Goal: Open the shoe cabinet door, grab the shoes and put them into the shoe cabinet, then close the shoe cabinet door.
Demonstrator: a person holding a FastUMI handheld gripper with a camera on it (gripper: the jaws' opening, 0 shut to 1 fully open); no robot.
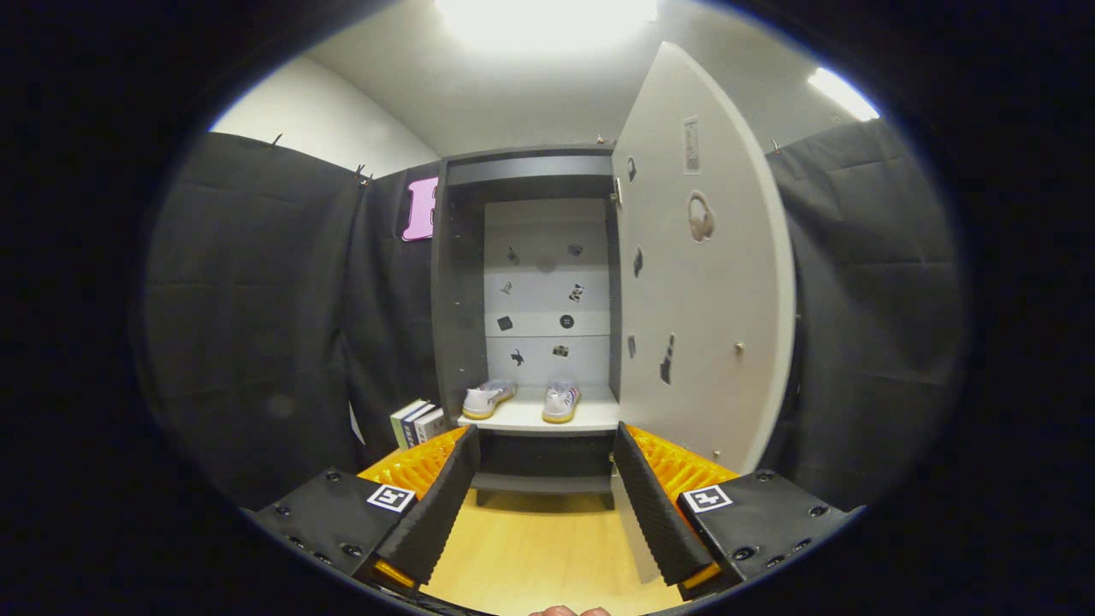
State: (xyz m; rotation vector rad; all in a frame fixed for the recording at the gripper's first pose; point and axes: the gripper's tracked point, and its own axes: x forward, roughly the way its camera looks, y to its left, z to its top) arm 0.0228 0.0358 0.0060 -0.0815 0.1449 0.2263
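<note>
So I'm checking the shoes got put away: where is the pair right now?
In the gripper view, both shoes sit side by side on the cabinet shelf, left of the open door, beyond the open, empty gripper.

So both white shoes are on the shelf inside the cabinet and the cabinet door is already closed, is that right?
Not quite. The gripper view shows the cabinet door swung wide open, not closed. Both white shoes do sit on the shelf inside, beyond the open, empty hand-held gripper.

Surfaces: mostly matt, little gloss.
Shoe cabinet point(459, 282) and door point(706, 282) smooth matt panel; floor point(539, 547) light wood-look, slight sheen; hand-held gripper point(542, 513) open, finger pads point(440, 505) ribbed, rough; shoes point(523, 399) soft fabric-look.
</note>
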